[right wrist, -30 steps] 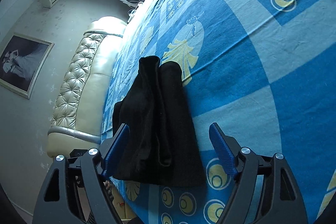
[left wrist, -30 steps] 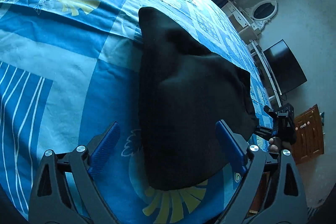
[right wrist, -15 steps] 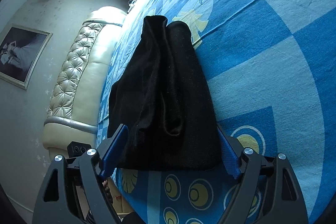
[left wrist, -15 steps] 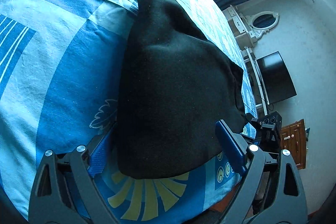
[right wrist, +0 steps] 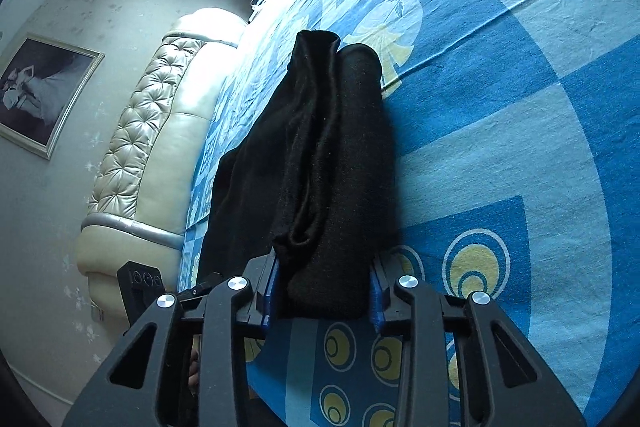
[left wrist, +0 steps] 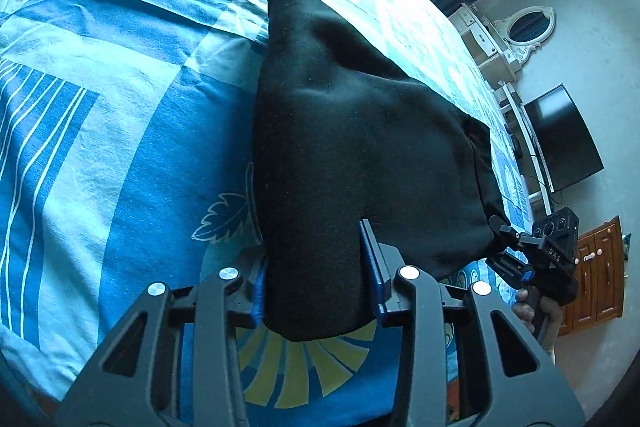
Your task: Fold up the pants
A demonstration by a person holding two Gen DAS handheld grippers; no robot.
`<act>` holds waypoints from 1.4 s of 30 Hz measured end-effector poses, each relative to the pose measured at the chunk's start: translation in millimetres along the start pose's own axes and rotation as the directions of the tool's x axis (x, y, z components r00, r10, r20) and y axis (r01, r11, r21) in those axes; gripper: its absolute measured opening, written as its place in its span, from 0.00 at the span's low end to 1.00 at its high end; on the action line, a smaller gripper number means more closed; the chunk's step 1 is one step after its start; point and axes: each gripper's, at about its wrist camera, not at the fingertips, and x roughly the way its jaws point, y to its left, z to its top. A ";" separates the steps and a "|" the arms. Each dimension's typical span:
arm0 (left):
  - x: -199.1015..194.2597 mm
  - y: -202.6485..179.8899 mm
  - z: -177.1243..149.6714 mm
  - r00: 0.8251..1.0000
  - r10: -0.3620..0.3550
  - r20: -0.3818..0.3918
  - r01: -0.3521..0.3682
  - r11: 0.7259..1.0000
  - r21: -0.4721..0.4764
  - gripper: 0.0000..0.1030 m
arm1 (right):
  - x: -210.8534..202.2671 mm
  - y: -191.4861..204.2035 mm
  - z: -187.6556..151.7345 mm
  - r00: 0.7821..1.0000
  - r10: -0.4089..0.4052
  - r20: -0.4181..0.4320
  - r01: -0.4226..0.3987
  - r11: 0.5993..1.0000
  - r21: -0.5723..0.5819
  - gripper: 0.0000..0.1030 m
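Matt, slightly fuzzy black cloth pants (left wrist: 360, 155) lie on a smooth blue patterned cotton-like bedsheet (left wrist: 120, 131); tufted cream headboard (right wrist: 144, 147) appears glossy.

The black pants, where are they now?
The black pants lie on the blue bedsheet, their near edge clamped by the left gripper and right gripper.

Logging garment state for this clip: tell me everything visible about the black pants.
The pants are black, soft, matte knit, already folded into a thick layered bundle lying on the blue patterned bedsheet. The far end narrows; folds show along the top in the right wrist view. The left gripper and right gripper have just closed on the near edge's two corners, pinching the cloth.
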 end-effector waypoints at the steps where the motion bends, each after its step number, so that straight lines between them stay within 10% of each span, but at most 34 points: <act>1: -0.9 -0.9 0.2 1.000 0.004 0.001 -0.004 1.000 0.000 0.35 | 0.6 0.6 -0.7 1.000 0.000 0.000 0.000 1.000 0.000 0.33; 13: -5.6 -9.7 -0.8 0.999 0.045 0.005 -0.045 0.998 0.053 0.35 | -6.1 -8.3 -15.2 1.000 -0.006 -0.023 0.006 1.000 0.009 0.33; 18: 0.1 2.6 3.9 1.000 -0.011 0.014 0.011 1.000 0.007 0.57 | -4.5 -16.7 -15.9 1.000 -0.021 -0.012 0.021 0.999 0.045 0.65; 26: 9.8 17.4 0.4 0.997 -0.080 0.018 0.081 0.995 -0.052 0.75 | 11.8 -4.8 -21.0 1.000 -0.018 -0.016 0.018 1.000 0.000 0.76; 29: 14.8 13.9 0.9 0.997 -0.072 0.028 0.073 0.996 -0.041 0.73 | 17.8 -0.9 -19.2 0.999 -0.044 -0.003 0.044 0.999 -0.024 0.73; 33: 14.3 1.5 -2.6 0.999 -0.044 0.017 0.043 0.999 0.025 0.46 | 19.6 -2.3 -19.1 0.998 -0.065 -0.011 0.065 0.997 -0.036 0.46; 42: -1.4 -9.5 -9.8 0.999 0.016 0.036 -0.019 0.997 0.071 0.36 | 6.0 -3.3 -25.2 1.000 -0.016 -0.010 0.016 1.000 -0.013 0.41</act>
